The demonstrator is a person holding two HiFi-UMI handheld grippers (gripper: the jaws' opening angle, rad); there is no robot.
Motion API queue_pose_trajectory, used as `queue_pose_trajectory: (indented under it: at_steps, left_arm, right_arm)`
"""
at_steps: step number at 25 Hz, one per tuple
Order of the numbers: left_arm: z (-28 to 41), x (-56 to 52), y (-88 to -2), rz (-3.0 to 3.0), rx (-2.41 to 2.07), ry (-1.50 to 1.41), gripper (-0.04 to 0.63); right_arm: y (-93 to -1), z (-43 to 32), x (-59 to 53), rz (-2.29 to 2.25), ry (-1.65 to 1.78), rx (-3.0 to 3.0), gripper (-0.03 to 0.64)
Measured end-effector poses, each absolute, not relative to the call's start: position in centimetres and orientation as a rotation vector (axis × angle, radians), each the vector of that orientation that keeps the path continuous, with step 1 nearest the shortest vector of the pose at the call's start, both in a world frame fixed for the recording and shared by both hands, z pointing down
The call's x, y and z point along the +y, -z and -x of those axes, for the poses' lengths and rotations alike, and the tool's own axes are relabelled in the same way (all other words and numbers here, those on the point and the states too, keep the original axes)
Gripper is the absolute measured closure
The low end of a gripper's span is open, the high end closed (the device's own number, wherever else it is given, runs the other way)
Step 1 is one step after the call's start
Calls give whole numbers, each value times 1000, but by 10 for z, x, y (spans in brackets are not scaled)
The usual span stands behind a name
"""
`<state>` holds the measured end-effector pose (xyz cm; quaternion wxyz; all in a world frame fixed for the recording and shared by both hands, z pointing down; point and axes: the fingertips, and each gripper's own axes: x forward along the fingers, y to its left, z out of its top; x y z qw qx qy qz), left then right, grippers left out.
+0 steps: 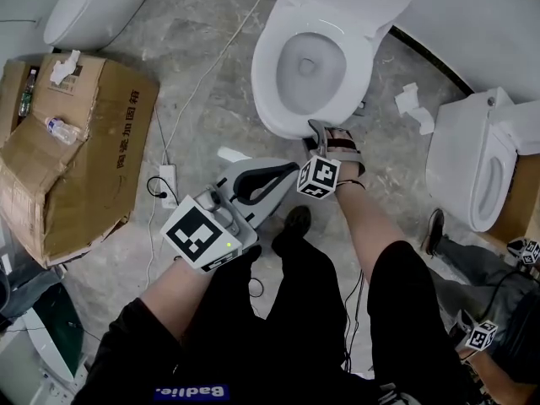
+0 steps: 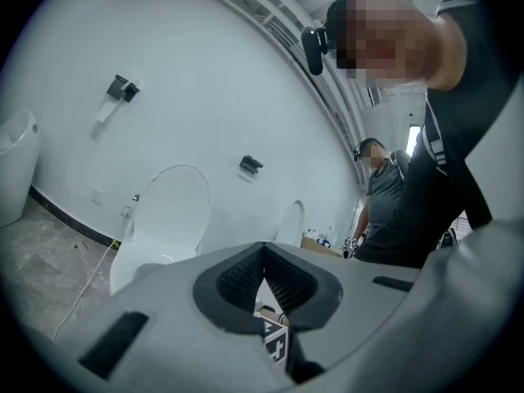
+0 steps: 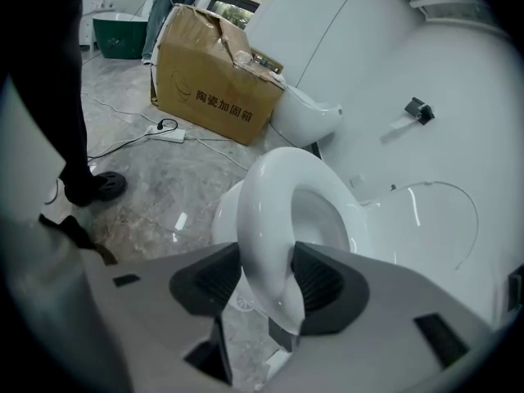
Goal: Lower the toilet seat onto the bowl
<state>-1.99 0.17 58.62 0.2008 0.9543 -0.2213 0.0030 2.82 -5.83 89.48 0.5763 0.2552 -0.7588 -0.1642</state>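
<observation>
Between the wide-open jaws of the right gripper [image 3: 264, 278], the white plastic toilet seat [image 3: 270, 191] is lying by its front rim, unclamped. The left gripper [image 1: 292, 172] is hanging farther back, shut and empty.

At the floor's far edge the toilet seat [image 1: 267, 84] sits over the bowl [image 1: 309, 62], with the right gripper [image 1: 324, 129] at its front rim. The left gripper [image 1: 287, 174] hangs short of the toilet, tips together. A torn cardboard box [image 1: 93, 142] lies by the floor's left edge, with 1 power strip [image 1: 167, 178] beside it.
</observation>
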Motion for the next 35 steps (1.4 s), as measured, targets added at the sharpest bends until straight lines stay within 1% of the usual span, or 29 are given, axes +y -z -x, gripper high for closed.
queue_pose_trajectory:
  at_steps: [11,22,27,35]
  left_arm:
    - [45,-2,-627,-2626,-676,-29,580]
    - [56,-1,-632,-2619,-671,-32,580]
    - [58,1,-607,-2635,-669,-39,580]
    - [65,18,-537,-2642,-649,-36,580]
  right_arm:
    - [-945,-23,-48,-561,374,-1743,411]
    - [-961,-19,-47,-541,341,-1723,411]
    - [-927,-5,-42,-579,312,-1787,411]
    - [-819,-6,-26,-718,204,-1856,411]
